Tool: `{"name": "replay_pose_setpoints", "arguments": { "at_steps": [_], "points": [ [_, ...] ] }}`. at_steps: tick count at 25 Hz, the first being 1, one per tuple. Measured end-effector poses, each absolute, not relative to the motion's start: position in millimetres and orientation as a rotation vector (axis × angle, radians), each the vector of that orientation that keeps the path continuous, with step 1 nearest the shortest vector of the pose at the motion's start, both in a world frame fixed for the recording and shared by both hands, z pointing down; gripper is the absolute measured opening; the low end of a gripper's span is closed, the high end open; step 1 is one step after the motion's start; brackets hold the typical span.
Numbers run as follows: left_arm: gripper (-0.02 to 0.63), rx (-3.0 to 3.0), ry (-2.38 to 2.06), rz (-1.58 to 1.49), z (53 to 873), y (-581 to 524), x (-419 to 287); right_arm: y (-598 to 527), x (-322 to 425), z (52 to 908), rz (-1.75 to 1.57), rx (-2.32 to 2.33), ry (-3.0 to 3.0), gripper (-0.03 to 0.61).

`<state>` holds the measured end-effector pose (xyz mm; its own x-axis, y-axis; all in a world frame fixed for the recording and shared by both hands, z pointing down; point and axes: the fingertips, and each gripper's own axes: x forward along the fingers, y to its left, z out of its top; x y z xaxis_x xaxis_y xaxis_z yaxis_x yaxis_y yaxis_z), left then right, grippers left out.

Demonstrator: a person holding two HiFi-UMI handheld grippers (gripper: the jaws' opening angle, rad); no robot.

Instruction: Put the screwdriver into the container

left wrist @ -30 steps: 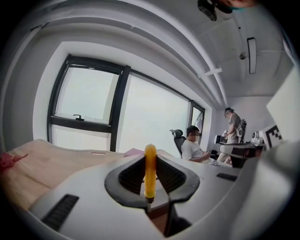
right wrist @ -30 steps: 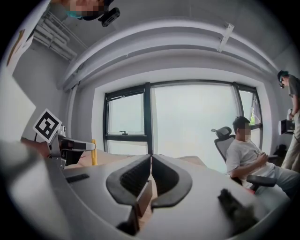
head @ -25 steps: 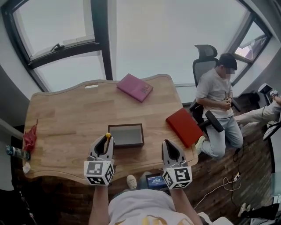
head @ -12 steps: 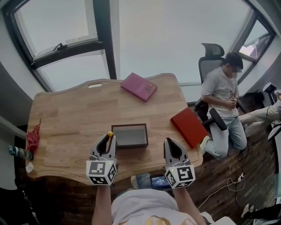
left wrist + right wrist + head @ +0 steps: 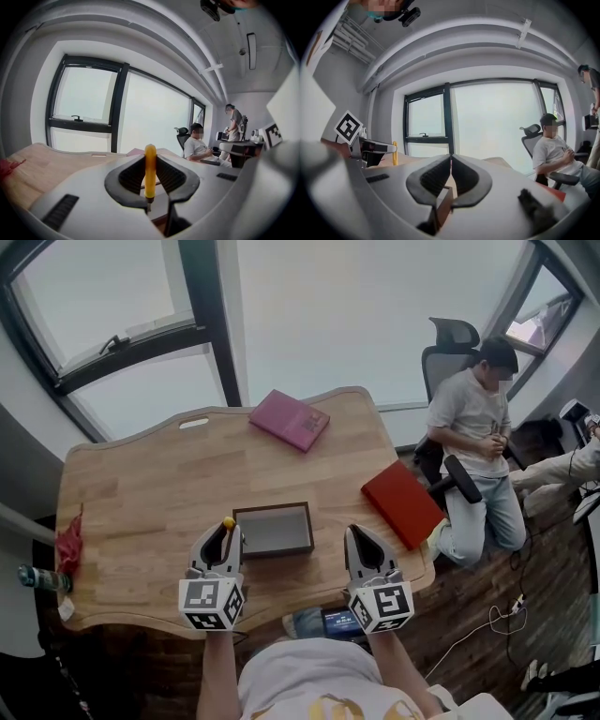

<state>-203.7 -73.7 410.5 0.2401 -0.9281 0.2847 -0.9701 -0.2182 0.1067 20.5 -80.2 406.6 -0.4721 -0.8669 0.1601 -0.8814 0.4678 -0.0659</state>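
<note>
Screwdriver with yellow handle (image 5: pixel 150 171) stands upright, clamped between the jaws of the left gripper (image 5: pixel 221 534), just beside the left edge of the dark rectangular open container (image 5: pixel 274 531) on the wooden worktop (image 5: pixel 141 493). The right gripper (image 5: pixel 357 536) has its jaws pressed together and empty, near the container's right side.

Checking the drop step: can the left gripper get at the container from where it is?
Likely yes: the left gripper, shut on the screwdriver, is right beside the open container's left rim, with nothing between them.
</note>
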Motion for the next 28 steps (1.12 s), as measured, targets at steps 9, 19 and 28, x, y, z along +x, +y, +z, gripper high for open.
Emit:
{"name": "replay_pose_setpoints", "arguments": {
  "at_steps": [9, 19, 28],
  "points": [
    [0.075, 2.27, -1.739, 0.332, 434.4, -83.4, -197.9, -85.4, 15.1, 418.7, 0.21, 1.526, -2.58, 0.032],
    [0.075, 2.295, -1.684, 0.46, 451.4, -92.6, -187.8, -92.6, 29.1, 429.0, 0.247, 1.561, -2.536, 0.032],
    [0.075, 2.288, -1.611, 0.574, 474.8, -98.8, -185.3, -104.0, 20.6, 446.2, 0.308, 1.526, -2.528, 0.032]
  ]
}}
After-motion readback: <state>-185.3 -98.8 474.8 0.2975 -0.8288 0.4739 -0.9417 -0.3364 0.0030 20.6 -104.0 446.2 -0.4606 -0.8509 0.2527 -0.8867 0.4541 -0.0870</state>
